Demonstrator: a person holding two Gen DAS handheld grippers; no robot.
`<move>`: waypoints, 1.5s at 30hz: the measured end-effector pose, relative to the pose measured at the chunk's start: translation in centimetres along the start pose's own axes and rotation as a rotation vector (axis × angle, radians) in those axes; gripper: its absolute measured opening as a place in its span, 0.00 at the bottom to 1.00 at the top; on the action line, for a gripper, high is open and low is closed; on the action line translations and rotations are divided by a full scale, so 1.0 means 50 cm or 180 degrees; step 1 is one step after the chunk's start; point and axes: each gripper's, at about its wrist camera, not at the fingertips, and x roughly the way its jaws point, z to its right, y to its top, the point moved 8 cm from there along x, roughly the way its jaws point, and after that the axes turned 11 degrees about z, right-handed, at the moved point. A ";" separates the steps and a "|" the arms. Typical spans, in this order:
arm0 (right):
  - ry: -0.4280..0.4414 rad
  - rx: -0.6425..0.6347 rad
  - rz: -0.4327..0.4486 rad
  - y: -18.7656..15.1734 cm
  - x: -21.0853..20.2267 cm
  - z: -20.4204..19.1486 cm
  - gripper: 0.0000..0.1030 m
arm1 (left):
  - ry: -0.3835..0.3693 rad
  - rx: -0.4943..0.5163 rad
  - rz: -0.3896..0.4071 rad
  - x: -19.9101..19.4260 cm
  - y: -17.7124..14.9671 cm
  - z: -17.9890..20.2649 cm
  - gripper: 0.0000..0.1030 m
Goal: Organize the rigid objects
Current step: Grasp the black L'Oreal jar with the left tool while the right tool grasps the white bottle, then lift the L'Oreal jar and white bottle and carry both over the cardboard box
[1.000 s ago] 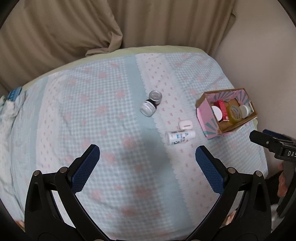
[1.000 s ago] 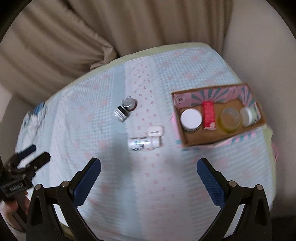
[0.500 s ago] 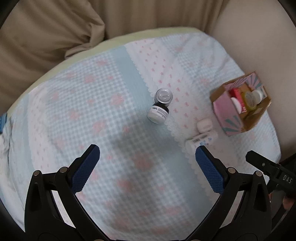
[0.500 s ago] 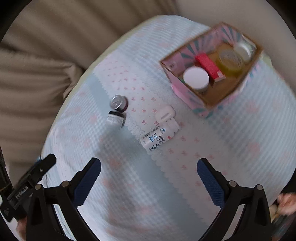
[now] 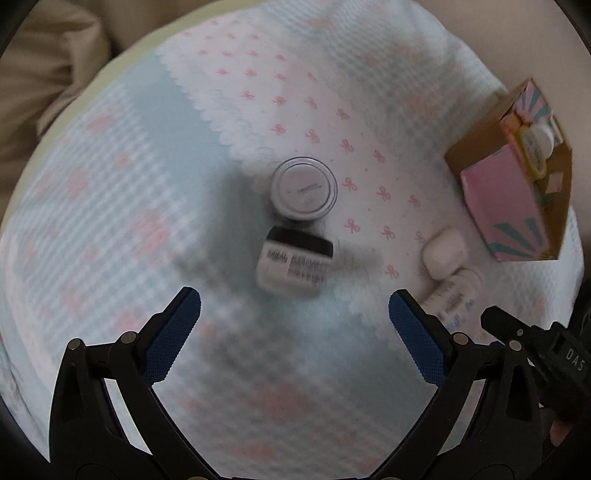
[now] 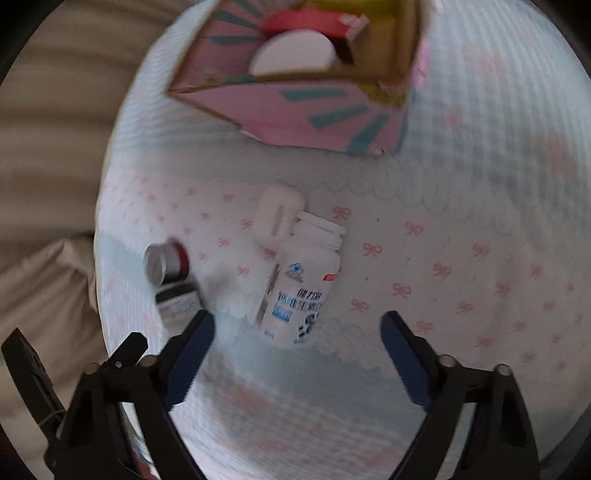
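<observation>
My left gripper [image 5: 294, 317] is open and empty, just short of a small white jar with a black lid [image 5: 293, 264] that lies on its side. A round silver-lidded tin [image 5: 303, 188] sits right behind the jar. My right gripper [image 6: 297, 338] is open and empty, low over a white pill bottle [image 6: 301, 286] that lies on its side. A white earbud case [image 6: 277, 214] touches the bottle's cap end. The pink cardboard box [image 6: 295, 107] beyond holds a white-lidded jar [image 6: 293, 55] and a red pack [image 6: 310, 22]. The box [image 5: 513, 199] also shows at the right of the left wrist view.
Everything lies on a bed with a blue and white checked cover with pink bows [image 5: 147, 184]. Beige curtains [image 6: 48, 155] hang behind the bed. The right gripper's body [image 5: 546, 354] is close to my left gripper's right finger. The jar and tin [image 6: 166, 269] show at the left of the right wrist view.
Both grippers have dropped and moved forward. The jar and tin now fill the left view; the pill bottle and earbud case now sit just ahead of the right fingers.
</observation>
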 end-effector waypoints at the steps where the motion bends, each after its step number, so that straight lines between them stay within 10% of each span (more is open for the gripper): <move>1: -0.0028 0.0104 -0.0008 0.002 0.017 0.004 0.84 | -0.0008 0.0058 -0.0032 0.017 0.003 0.004 0.94; 9: -0.0173 0.0493 -0.0115 0.000 0.101 0.007 0.69 | -0.0110 0.0176 -0.0220 0.120 0.014 0.012 0.90; 21: -0.0289 0.0702 -0.0303 -0.004 0.141 0.028 0.48 | -0.0023 0.0340 -0.0384 0.181 -0.003 0.020 0.54; 45: 0.0003 0.0590 -0.0274 0.018 0.079 0.042 0.46 | -0.0148 -0.0268 -0.0093 0.040 -0.018 0.004 0.54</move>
